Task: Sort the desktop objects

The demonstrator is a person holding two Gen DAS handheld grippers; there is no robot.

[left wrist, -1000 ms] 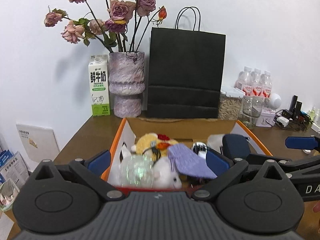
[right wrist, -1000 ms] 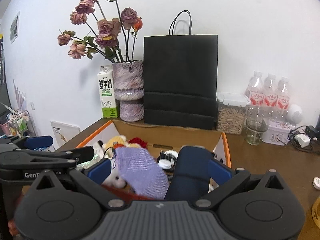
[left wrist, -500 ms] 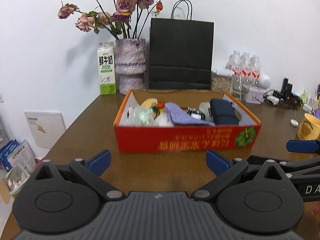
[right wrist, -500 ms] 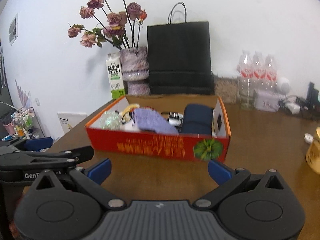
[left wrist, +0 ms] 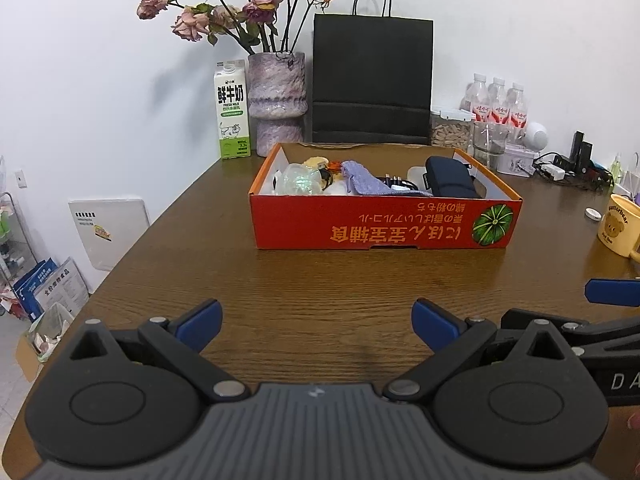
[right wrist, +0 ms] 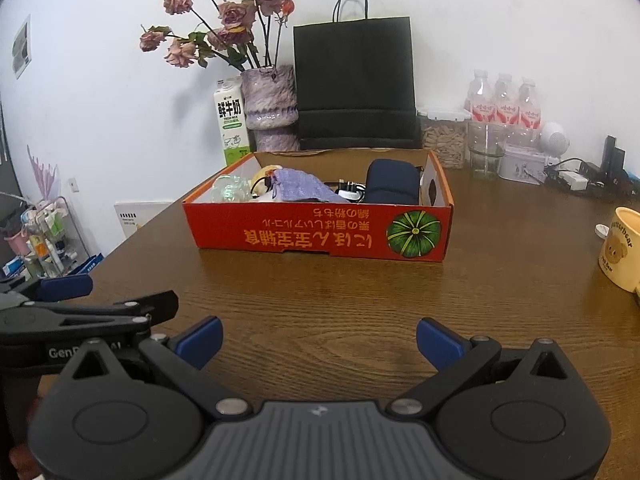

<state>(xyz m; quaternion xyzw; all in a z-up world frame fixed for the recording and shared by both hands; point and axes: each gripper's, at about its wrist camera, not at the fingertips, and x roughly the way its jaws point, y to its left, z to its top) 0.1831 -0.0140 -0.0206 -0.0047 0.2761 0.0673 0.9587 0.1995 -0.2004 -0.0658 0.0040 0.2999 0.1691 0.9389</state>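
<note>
A: Both claws hang low over the bare brown surface [left wrist: 320,280], well in front of the red box [left wrist: 384,220]. Left claw [left wrist: 316,322] spread wide, nothing between its blue pads. Right claw [right wrist: 318,340] just the same: released, empty.

B: So which step is this?

A: Looks like the end of the sort, or a pause between picks. In front of the box the surface carries nothing at all; everything loose sits inside it.

B: What's in there?

A: From the box's left end: a clear, shiny ball [left wrist: 298,180], something yellow and plush [left wrist: 316,163] behind it, a lilac cloth [right wrist: 300,188] draped across the middle, a small black gadget with a plug [left wrist: 394,182], then a navy pouch [right wrist: 390,182] standing at the right end.

B: And the next move?

A: If anything's left, I'd guess the yellow mug [right wrist: 620,248] off to the box's right. That calls for the right claw swinging wide and closing on the rim. Otherwise, both simply rest.
</note>
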